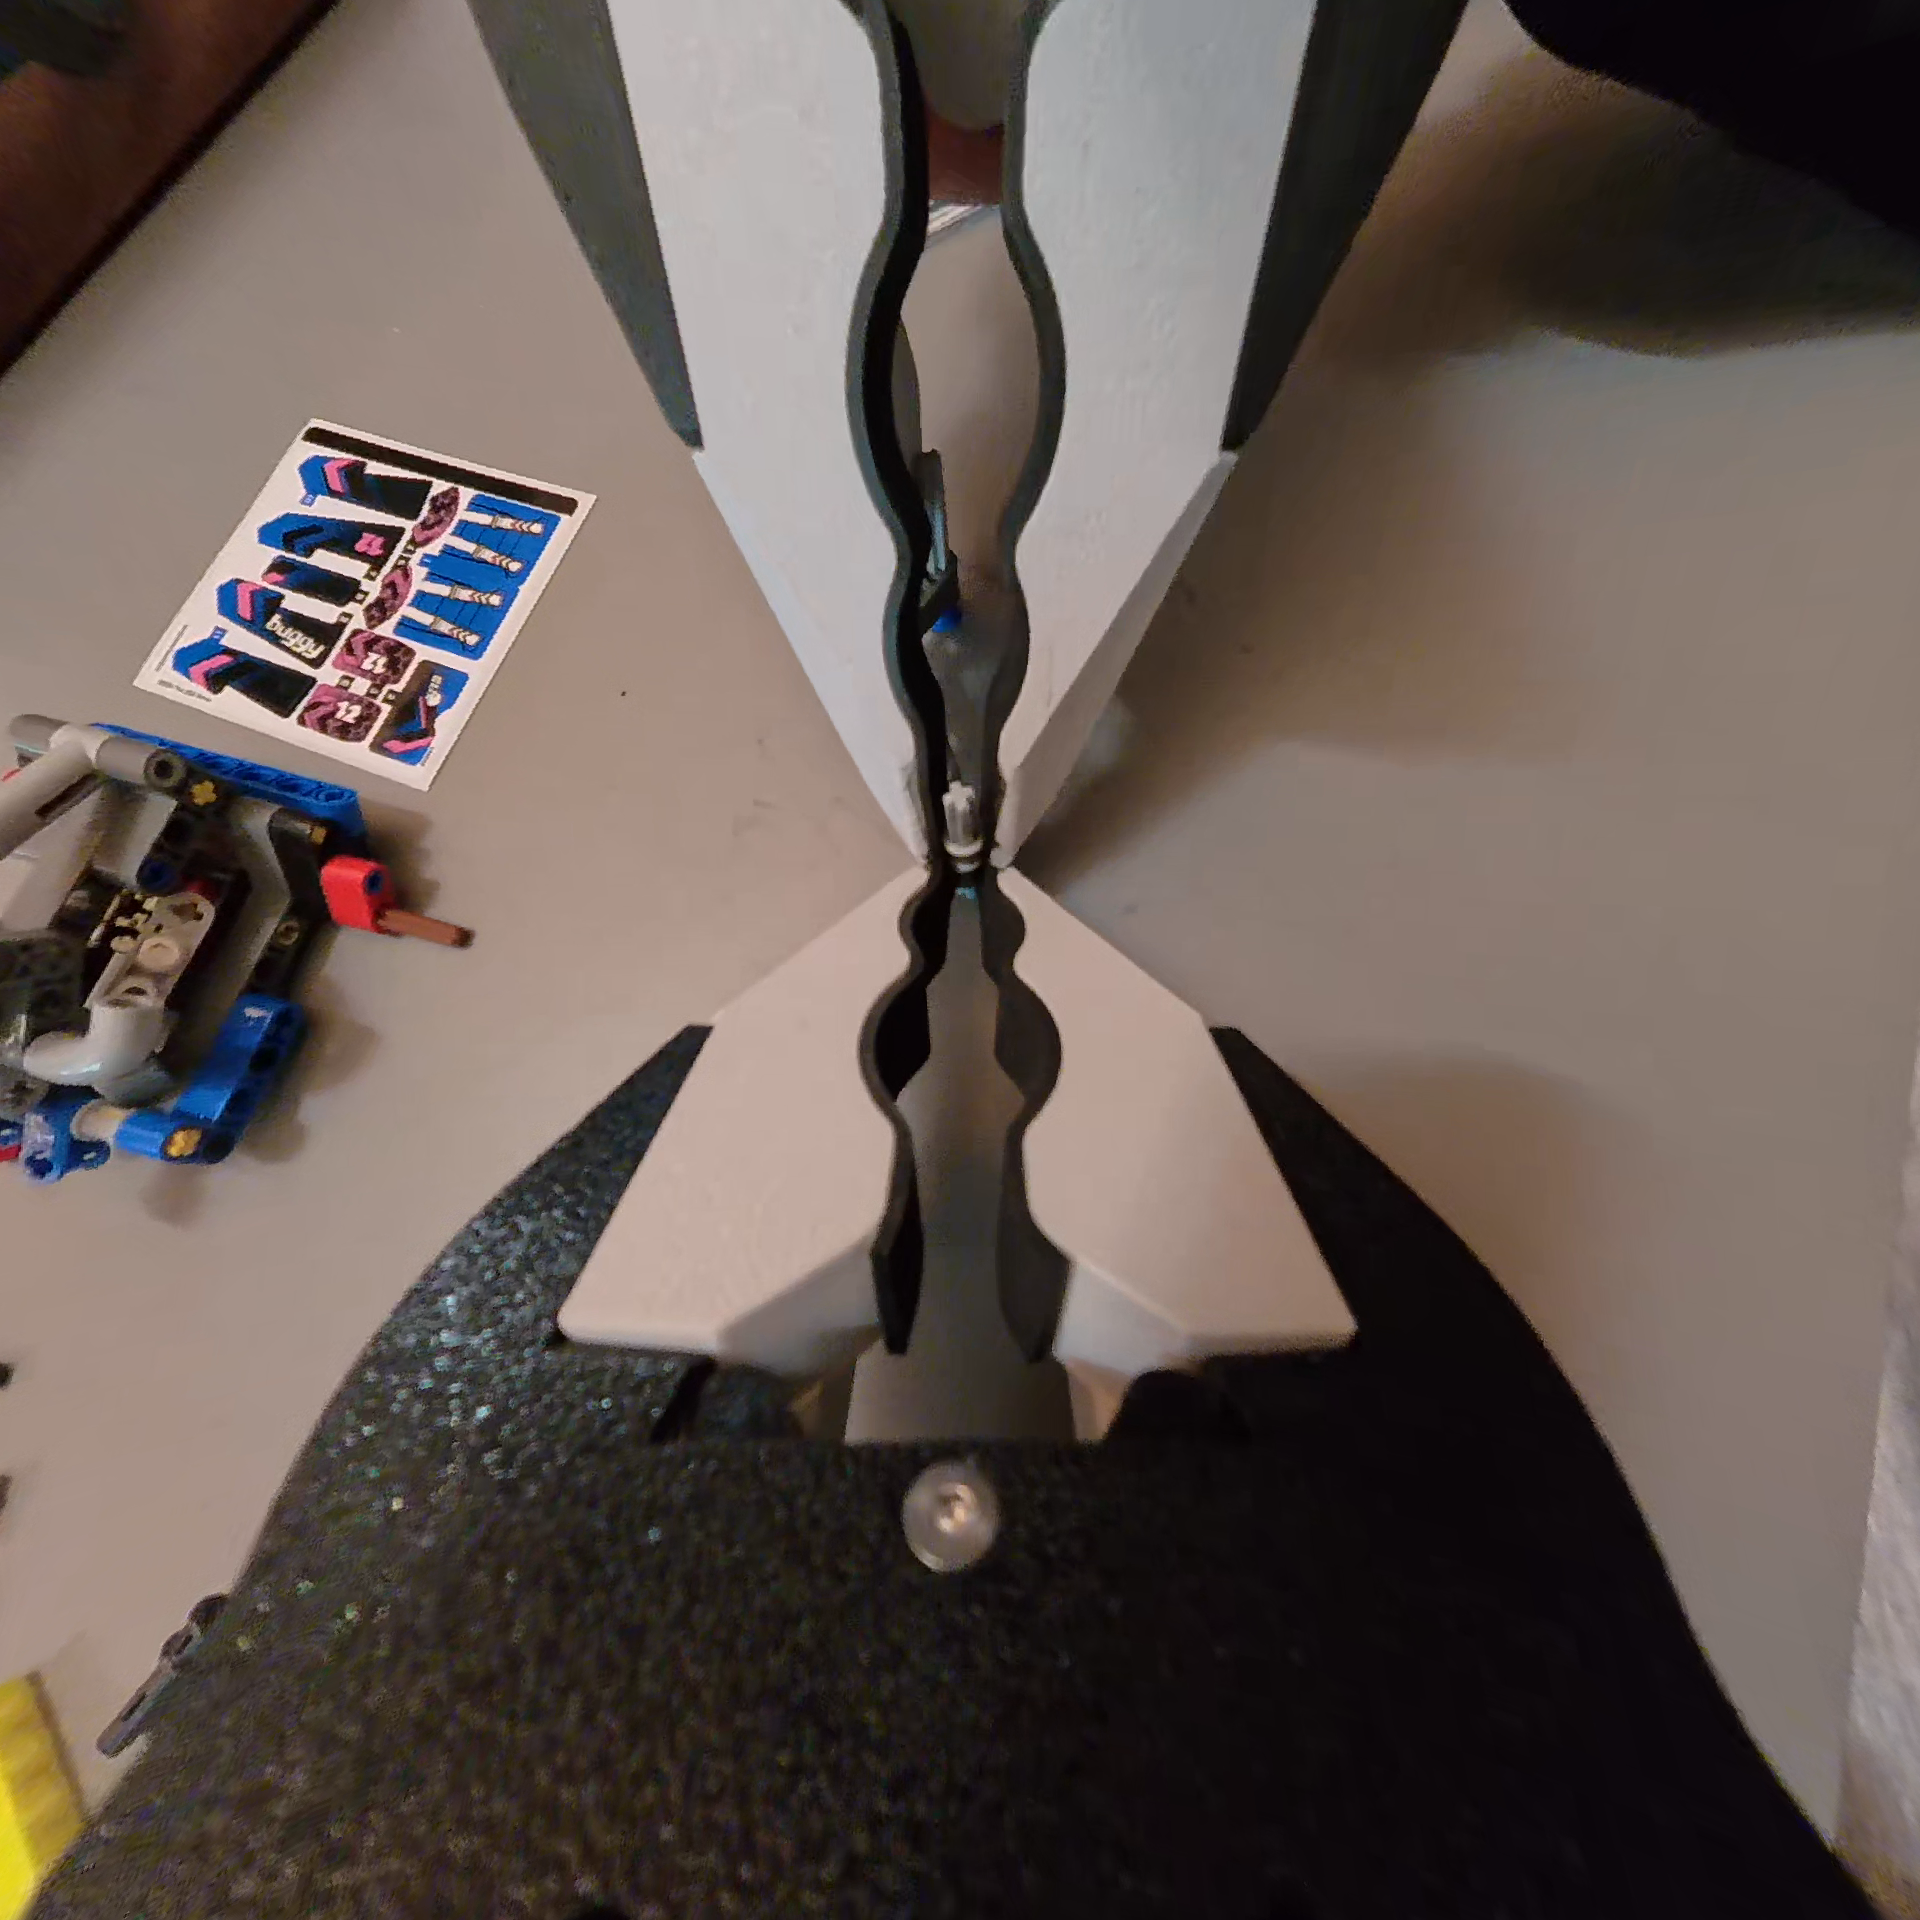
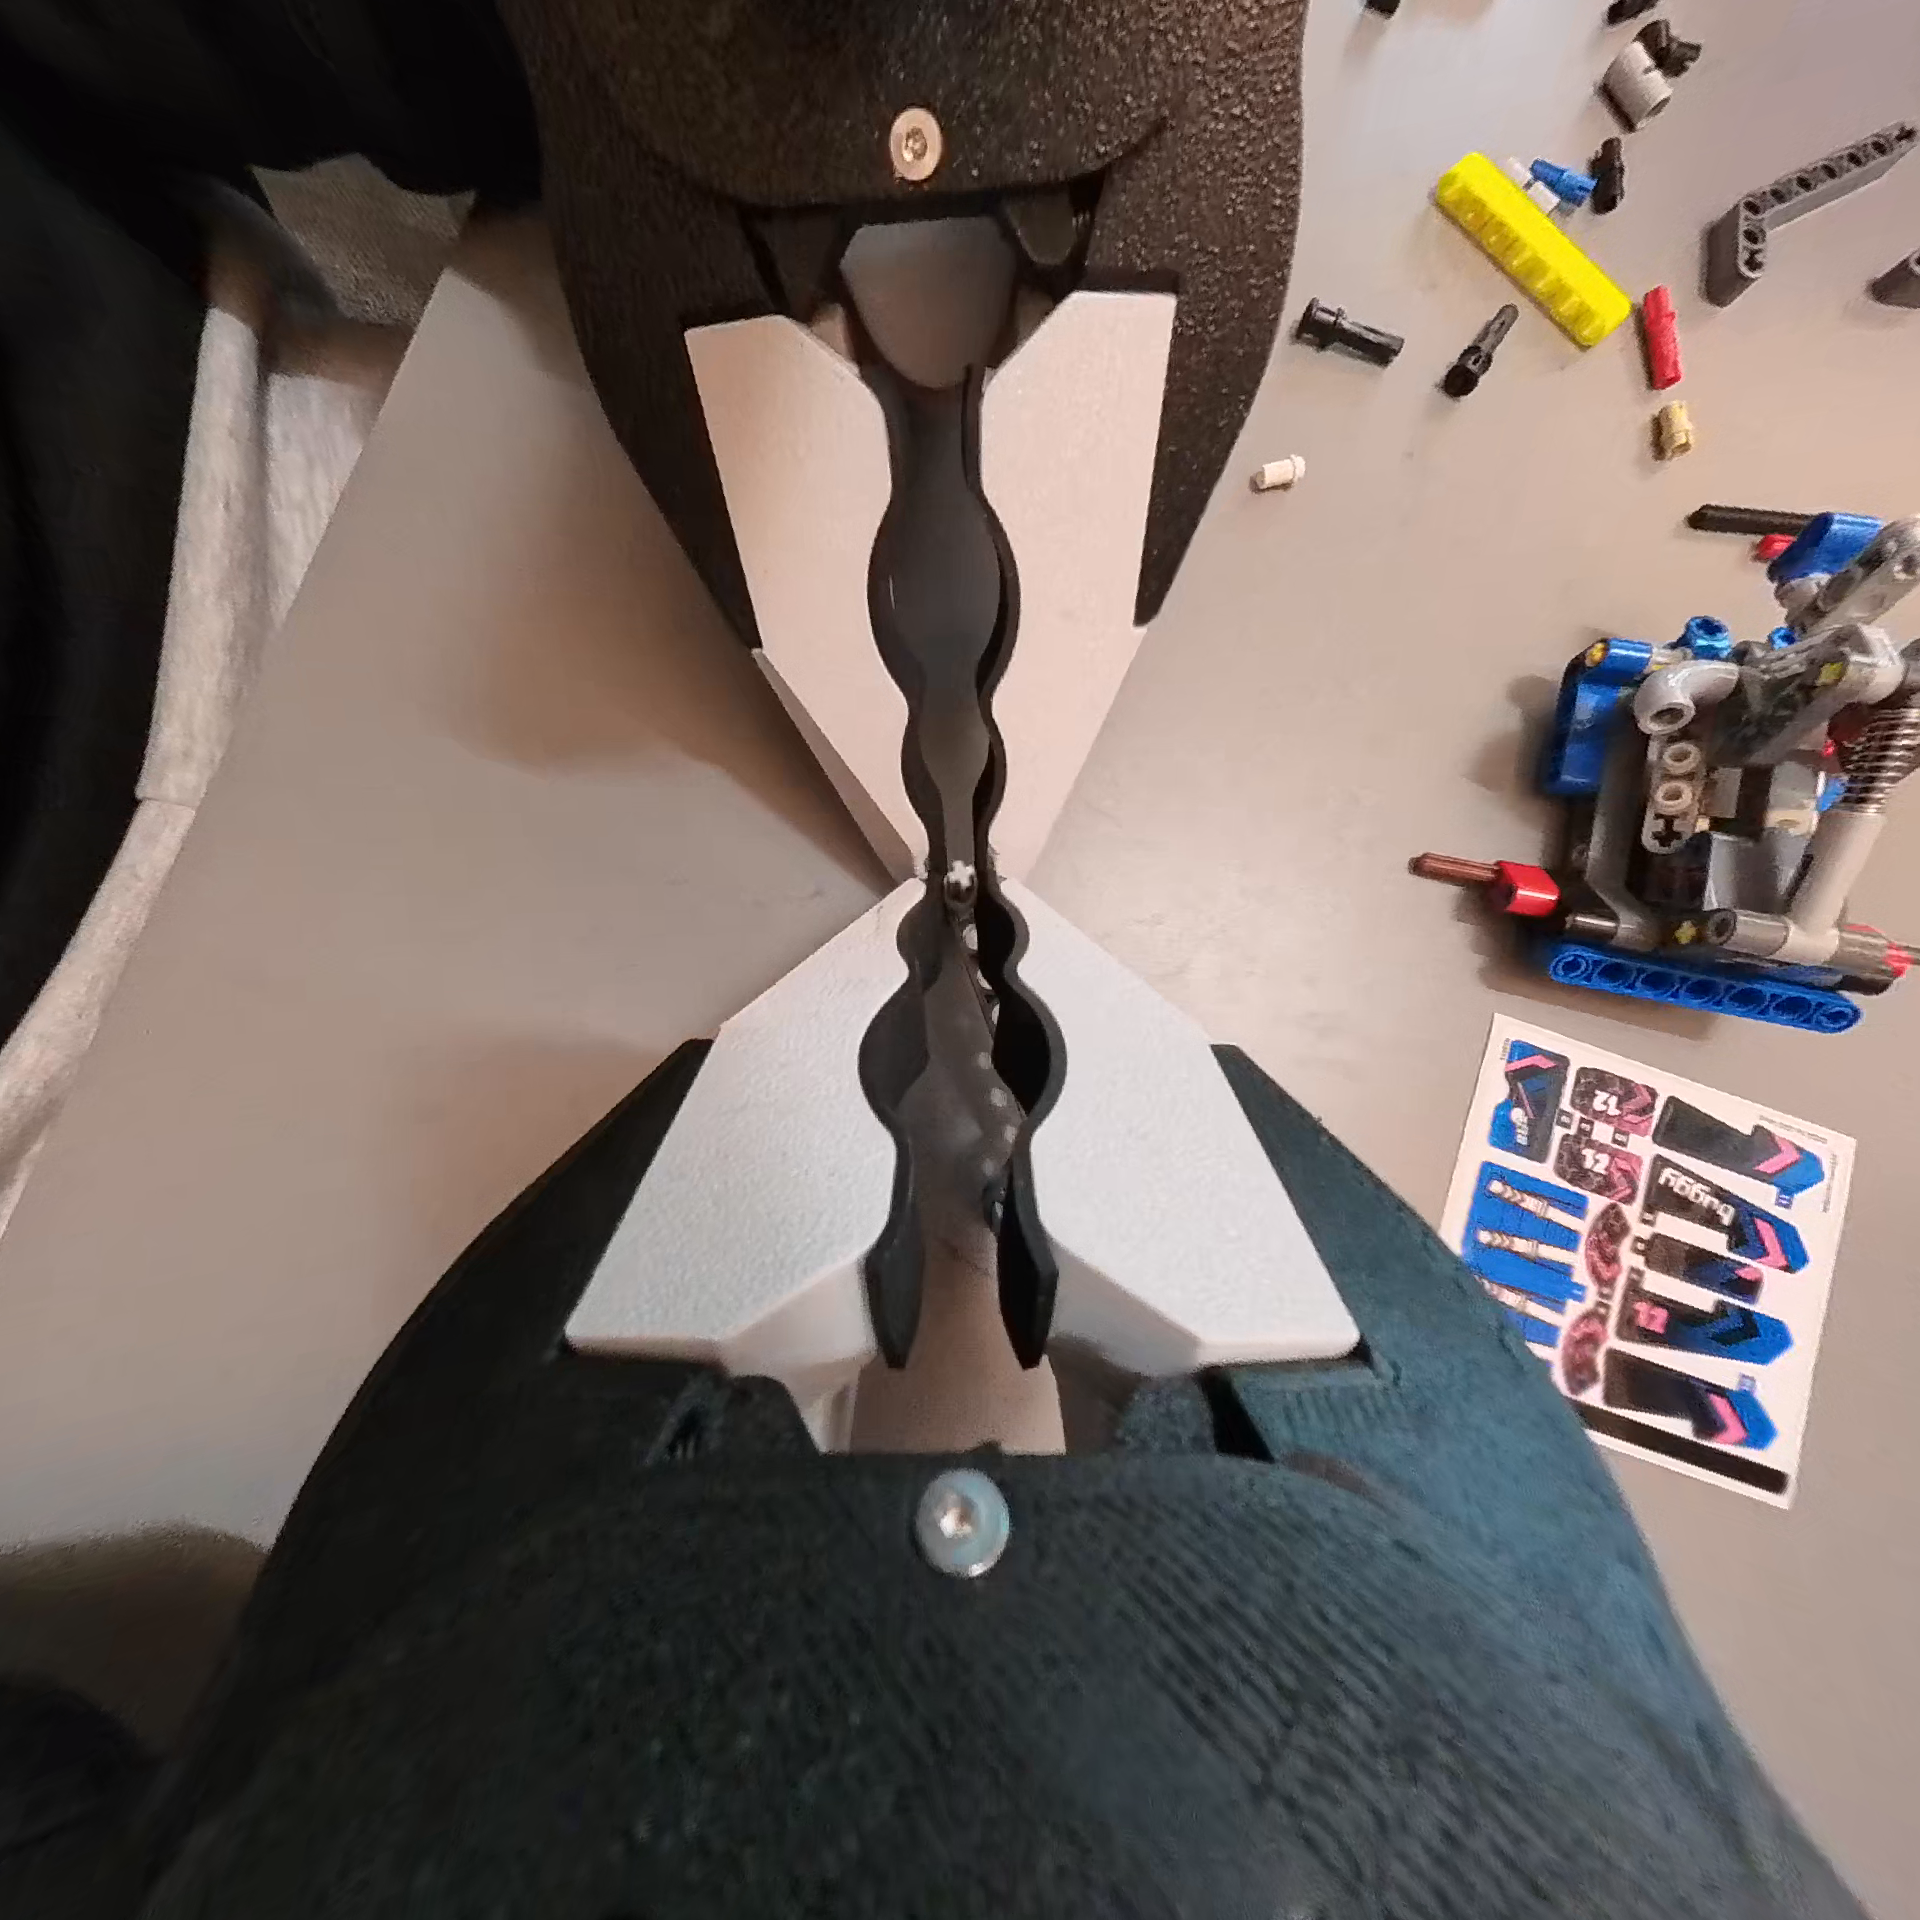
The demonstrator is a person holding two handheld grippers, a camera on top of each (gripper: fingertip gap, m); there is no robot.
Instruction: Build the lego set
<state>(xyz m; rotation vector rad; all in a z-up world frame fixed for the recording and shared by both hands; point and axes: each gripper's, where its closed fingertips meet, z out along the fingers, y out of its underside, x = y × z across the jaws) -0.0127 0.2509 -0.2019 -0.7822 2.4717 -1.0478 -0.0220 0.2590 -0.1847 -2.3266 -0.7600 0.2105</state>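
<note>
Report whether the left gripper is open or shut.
Shut. In the left wrist view the left gripper has its fingers closed on a small white pin, tip to tip with the right gripper.

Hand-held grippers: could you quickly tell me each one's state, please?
Left hand-held gripper: closed on a small white peg.
Right hand-held gripper: closed on a dark holed beam.
</note>
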